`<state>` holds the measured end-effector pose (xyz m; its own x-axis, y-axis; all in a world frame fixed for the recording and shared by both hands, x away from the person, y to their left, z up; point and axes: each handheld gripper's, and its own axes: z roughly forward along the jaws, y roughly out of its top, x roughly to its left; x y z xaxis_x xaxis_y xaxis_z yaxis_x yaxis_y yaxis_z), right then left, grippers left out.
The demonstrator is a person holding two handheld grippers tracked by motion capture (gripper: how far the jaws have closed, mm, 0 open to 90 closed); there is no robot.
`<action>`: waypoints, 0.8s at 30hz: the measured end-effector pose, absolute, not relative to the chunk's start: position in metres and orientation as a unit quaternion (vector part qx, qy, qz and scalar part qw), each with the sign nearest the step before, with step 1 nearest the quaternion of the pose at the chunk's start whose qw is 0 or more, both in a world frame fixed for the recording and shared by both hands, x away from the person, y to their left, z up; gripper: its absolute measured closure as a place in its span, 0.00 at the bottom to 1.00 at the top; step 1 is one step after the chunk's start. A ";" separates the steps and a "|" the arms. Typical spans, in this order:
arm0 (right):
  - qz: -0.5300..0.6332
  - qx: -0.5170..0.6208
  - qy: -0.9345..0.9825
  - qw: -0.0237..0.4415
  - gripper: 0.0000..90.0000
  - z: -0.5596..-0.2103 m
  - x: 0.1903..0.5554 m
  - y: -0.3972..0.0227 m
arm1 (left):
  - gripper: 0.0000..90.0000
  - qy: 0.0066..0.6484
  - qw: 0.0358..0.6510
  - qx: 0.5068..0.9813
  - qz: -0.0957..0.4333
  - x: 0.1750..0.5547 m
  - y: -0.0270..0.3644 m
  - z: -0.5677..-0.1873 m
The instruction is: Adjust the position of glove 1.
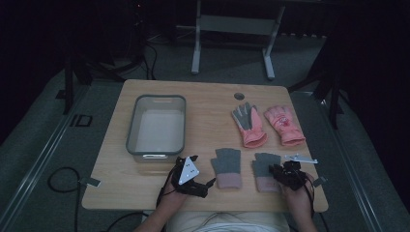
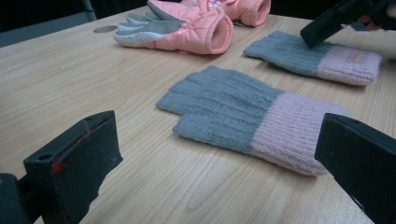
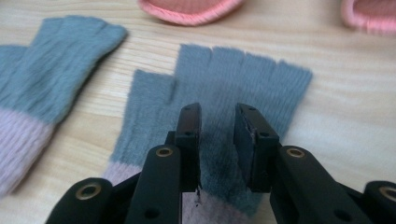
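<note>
Right knit glove (image 1: pixel 266 170): grey fingerless body with a pink ribbed cuff, laid flat on the table (image 1: pixel 208 104) near the front edge, well to the right of the bin (image 1: pixel 156 125). Its twin, the left knit glove (image 1: pixel 226 167), is seen just beside it, on the side nearer the bin. Two padded pink gloves (image 1: pixel 268 124) are noted farther back, also right of the bin.

Right gripper (image 3: pixel 217 122): set low over the grey palm of the right knit glove, jaws parted narrowly, fabric below and between them, no pinch seen. Left gripper (image 1: pixel 202 183): held in front of the bin's near right corner, jaws spread wide, nothing between them.

Handling, as judged: the glove is expected to be very light, soft and limp; it will sag and fold when lifted. Not slippery, not fragile. A single-layer pinch may slide. A hold is best taken on the thick ribbed cuff, or by a gathered fold at mid-palm, with both layers caught.
</note>
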<state>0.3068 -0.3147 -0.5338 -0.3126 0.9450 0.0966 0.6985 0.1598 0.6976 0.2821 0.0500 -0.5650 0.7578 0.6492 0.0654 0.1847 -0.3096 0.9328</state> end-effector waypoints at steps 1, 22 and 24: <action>0.333 0.545 0.747 0.186 0.78 -0.532 0.307 -0.315 | 0.00 0.268 0.523 0.778 0.222 0.282 0.050 -0.565; 0.309 0.435 0.829 0.168 0.66 -0.530 0.315 -0.323 | 0.00 0.271 0.523 0.777 0.223 0.282 0.050 -0.565; 0.299 0.440 0.829 0.174 0.65 -0.536 0.315 -0.323 | 0.00 0.271 0.523 0.777 0.223 0.282 0.050 -0.565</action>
<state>0.3154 -0.3228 -0.5358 -0.5531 0.8327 -0.0260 0.6250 0.4354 0.6480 0.2821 0.0497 -0.5651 0.7539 0.6540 0.0634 0.1868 -0.3059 0.9336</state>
